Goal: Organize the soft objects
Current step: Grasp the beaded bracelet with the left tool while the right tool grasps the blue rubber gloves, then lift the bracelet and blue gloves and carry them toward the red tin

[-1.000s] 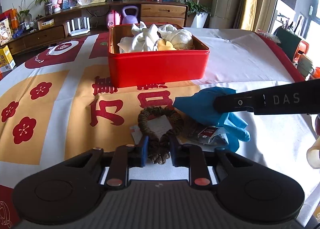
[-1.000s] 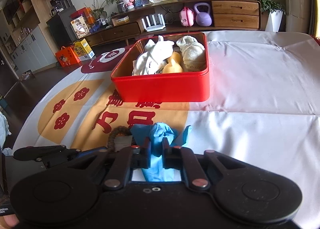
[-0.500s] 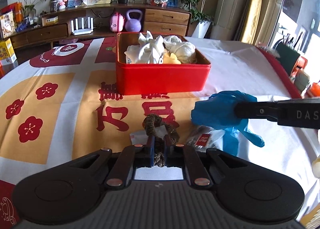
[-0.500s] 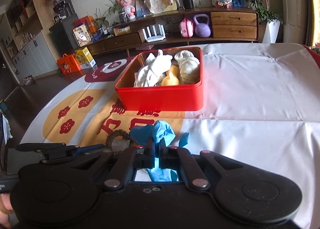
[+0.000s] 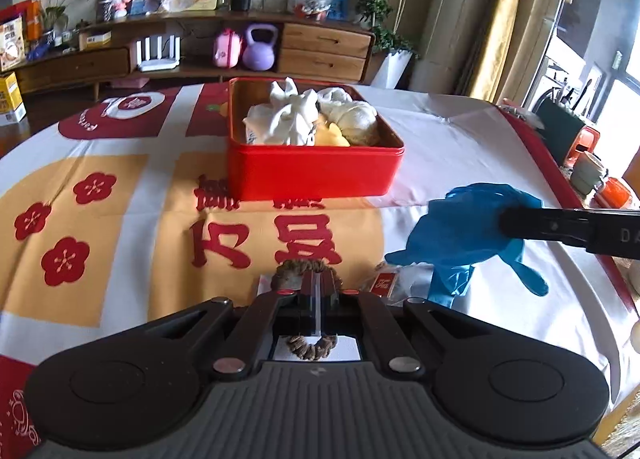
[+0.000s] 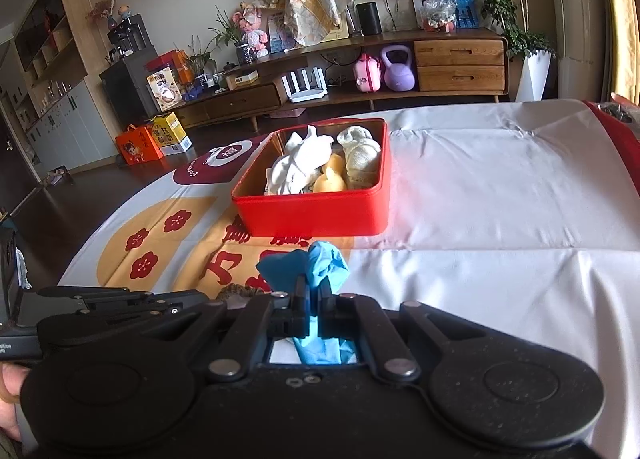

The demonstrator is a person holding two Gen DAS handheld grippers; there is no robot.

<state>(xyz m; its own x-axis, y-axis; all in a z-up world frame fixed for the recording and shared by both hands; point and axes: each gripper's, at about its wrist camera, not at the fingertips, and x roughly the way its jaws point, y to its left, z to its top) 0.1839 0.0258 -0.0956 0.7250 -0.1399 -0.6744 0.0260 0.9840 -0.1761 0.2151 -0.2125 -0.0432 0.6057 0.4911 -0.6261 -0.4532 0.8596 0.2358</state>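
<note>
Left tongs [image 5: 319, 291]: now pinched on brown scrunchie [image 5: 306, 271], raised | Right tongs [image 6: 312, 295]: still clamping blue glove [image 6: 320, 263], lifted off tabletop [image 6: 480, 219] | Red tin [image 6: 316, 215]: unmoved, ahead, holding white cloths [image 6: 296, 167].

Both cameras sit just behind their own fingers and look forward, slightly downward, across the clothed table [image 5: 460, 139] toward the far wooden sideboard [image 5: 324, 45].

The left wrist view looks from the near edge, with the red tin [image 5: 316, 175] straight ahead at middle distance and the window on its right.

The right wrist view stands somewhat higher and farther right, so the red tin [image 6: 316, 215] lies ahead, slightly left, and the room's left wall shows.

Both share the tin, the red-and-yellow cloth print, the purple kettlebell [image 6: 397, 71] and the sideboard. Each view also catches part of the other tool.
</note>
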